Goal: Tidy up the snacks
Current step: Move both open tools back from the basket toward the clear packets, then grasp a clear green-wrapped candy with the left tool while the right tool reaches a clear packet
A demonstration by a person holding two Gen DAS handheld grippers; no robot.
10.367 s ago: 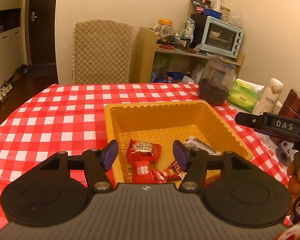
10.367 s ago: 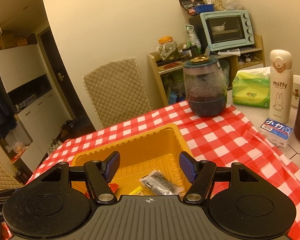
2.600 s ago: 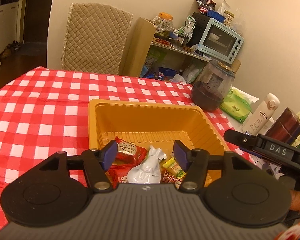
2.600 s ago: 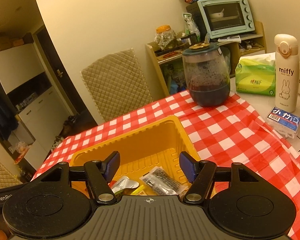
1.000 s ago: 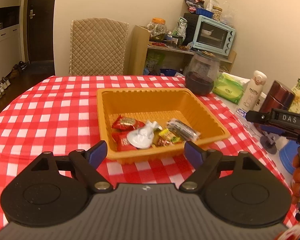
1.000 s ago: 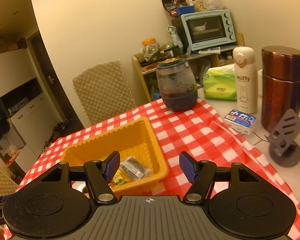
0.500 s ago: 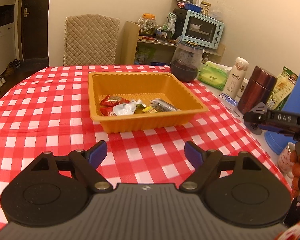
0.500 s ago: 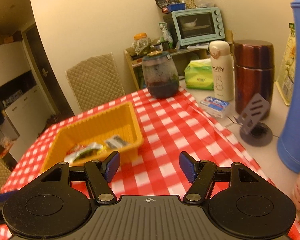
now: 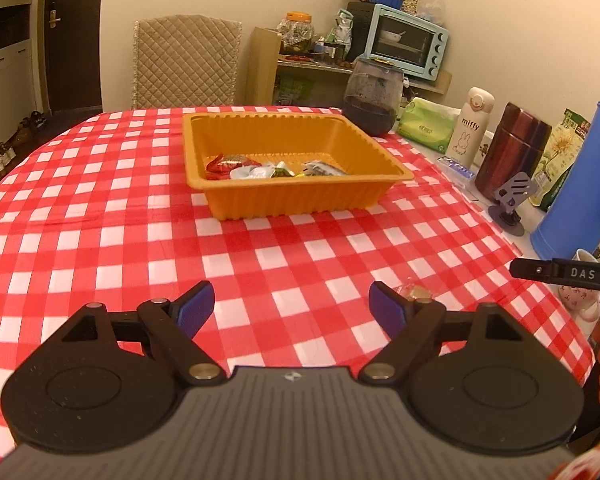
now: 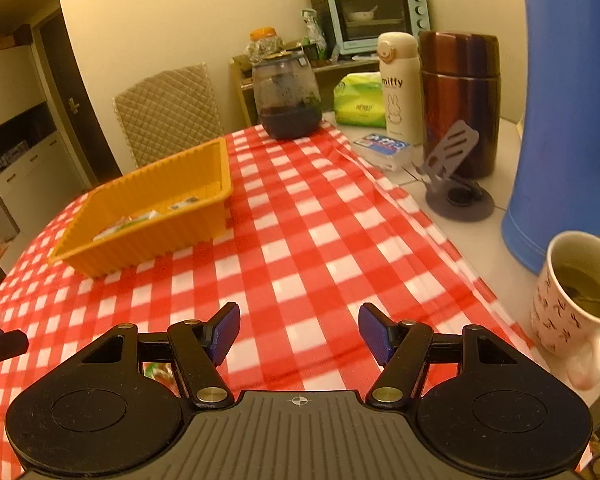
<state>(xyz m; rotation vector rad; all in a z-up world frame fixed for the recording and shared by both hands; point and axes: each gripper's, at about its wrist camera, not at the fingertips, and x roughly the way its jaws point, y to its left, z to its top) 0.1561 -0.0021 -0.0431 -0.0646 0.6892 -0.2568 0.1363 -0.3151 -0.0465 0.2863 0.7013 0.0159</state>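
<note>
A loose wrapped snack [image 9: 414, 291] lies on the worktop [image 9: 100, 240] beside the left tongs' [image 9: 291, 307] right finger. Left tongs are nearer. Both left and right tongs [image 10: 299, 333] stand open, empty. Remaining snacks sit in the yellow tray [image 9: 300, 200].

Both wrist cameras look forward and downward across the checkered worktop [image 9: 100, 240] from its near edge, sharing the orange tray [image 9: 300, 196] [image 10: 148, 236]; the right view sits right of it.
</note>
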